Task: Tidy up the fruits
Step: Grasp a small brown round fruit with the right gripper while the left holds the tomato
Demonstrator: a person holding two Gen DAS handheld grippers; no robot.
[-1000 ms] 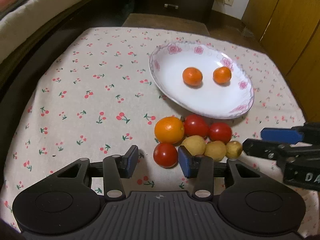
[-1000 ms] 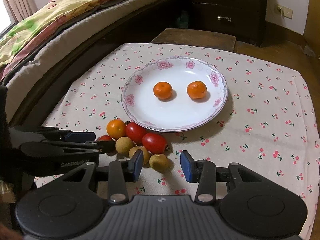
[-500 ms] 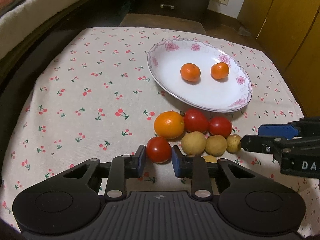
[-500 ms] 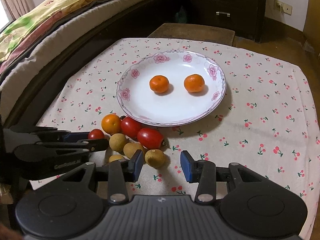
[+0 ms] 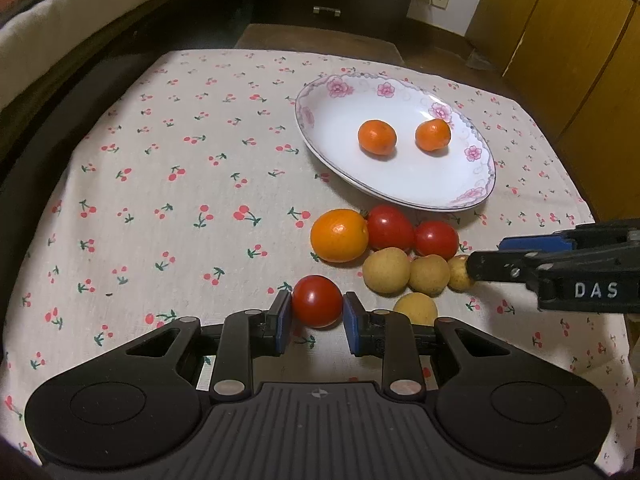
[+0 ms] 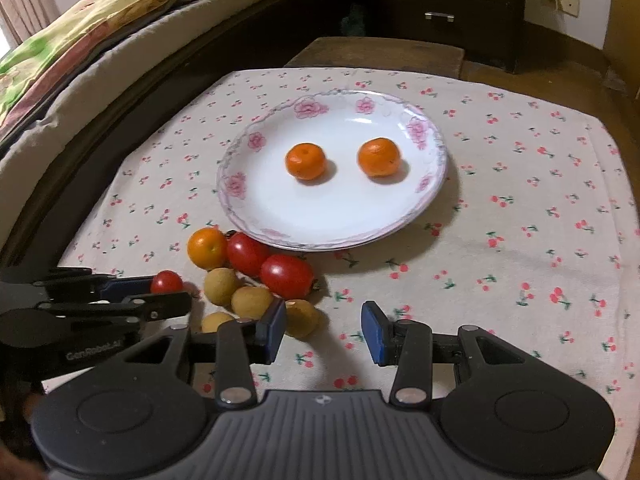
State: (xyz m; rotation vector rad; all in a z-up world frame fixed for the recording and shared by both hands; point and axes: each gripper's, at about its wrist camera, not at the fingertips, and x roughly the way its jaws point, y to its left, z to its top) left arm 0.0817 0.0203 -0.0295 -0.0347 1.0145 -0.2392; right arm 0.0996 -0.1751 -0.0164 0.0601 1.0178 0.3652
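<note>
**Tomato between the left pads, plate ahead and to the right**

Left hand-held gripper [image 5: 317,313] closed around a single red tomato [image 5: 317,301], blue pads touching or all but touching its two sides; whether lifted off the cloth cannot be told. Round fruit, so no long axis to line up with. Sitting on the near part of the tabletop [image 5: 180,184], a little apart from the rest of the pile.

Just beyond it: a large orange [image 5: 339,235], two more tomatoes [image 5: 390,227] and four small yellowish fruits [image 5: 386,270], bunched together near the plate's closest edge. Flowered plate [image 5: 472,194] farther on and off to the right, already carrying two small oranges [image 5: 377,137] spaced apart.

Right hand-held gripper [image 6: 323,328] spread wide and holding nothing, hovering low at the right end of the cluster, its left pad just beside one yellowish fruit [image 6: 301,318].

Probable next move: up and forward-right over the pile to the plate, likely into the bare near part. Clearance over the big orange and tomatoes worth minding, since directly in the path.
</note>
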